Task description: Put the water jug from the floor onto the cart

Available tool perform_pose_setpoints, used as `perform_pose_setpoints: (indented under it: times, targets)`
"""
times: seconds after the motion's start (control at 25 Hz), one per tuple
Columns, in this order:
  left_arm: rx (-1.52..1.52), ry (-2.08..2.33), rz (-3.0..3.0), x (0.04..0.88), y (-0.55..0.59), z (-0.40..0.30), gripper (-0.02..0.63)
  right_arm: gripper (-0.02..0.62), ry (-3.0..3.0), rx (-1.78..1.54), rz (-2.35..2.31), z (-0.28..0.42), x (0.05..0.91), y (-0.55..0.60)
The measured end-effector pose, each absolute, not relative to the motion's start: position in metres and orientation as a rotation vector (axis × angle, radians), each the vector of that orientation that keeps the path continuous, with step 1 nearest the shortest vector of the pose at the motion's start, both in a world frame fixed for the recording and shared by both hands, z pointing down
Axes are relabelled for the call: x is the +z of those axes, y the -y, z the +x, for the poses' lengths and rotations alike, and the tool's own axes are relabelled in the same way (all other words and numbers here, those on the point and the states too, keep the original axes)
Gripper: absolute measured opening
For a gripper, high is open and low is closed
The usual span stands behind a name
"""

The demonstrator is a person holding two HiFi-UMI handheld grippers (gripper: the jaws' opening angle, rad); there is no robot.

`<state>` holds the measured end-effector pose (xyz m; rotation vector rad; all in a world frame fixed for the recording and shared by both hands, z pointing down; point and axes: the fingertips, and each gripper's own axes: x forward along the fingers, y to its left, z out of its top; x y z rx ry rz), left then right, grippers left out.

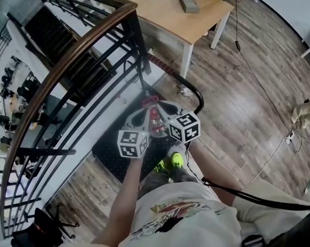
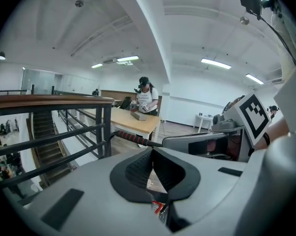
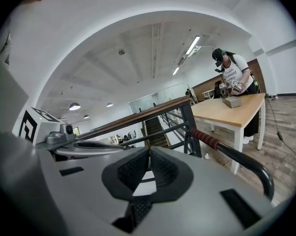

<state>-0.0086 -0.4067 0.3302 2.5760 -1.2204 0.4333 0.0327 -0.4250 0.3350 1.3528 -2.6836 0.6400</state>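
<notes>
Left gripper (image 2: 151, 151) jaws clamped on red handle (image 1: 149, 102) of clear water jug (image 1: 155, 121), right gripper (image 3: 148, 151) jaws closed together

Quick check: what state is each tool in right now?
Left tool: closed; a red part of the water jug shows below its jaws, but a grip cannot be told.
Right tool: closed, nothing visible between its jaws.

- Light: ceiling strip lights (image 2: 215, 63) are giving bright, even white light. The wood floor (image 1: 247, 96) is showing a soft sheen.
- Head view: sharp at the centre. The handrail (image 1: 67, 60) is bowing with fisheye distortion.
- Gripper views: black corners are ringing each round picture. The left gripper (image 2: 151, 151) and right gripper (image 3: 148, 149) are blurring near the lens, while the background is reading sharp.
</notes>
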Motion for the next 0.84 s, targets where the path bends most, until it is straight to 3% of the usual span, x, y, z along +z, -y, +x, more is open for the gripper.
perform_pose_setpoints:
  times: [0.84]
  targets:
    - [0.414, 1.272, 2.561, 0.326, 0.382, 0.018, 0.011, 0.028, 2.741, 0.549, 1.213, 0.04, 0.323, 0.391]
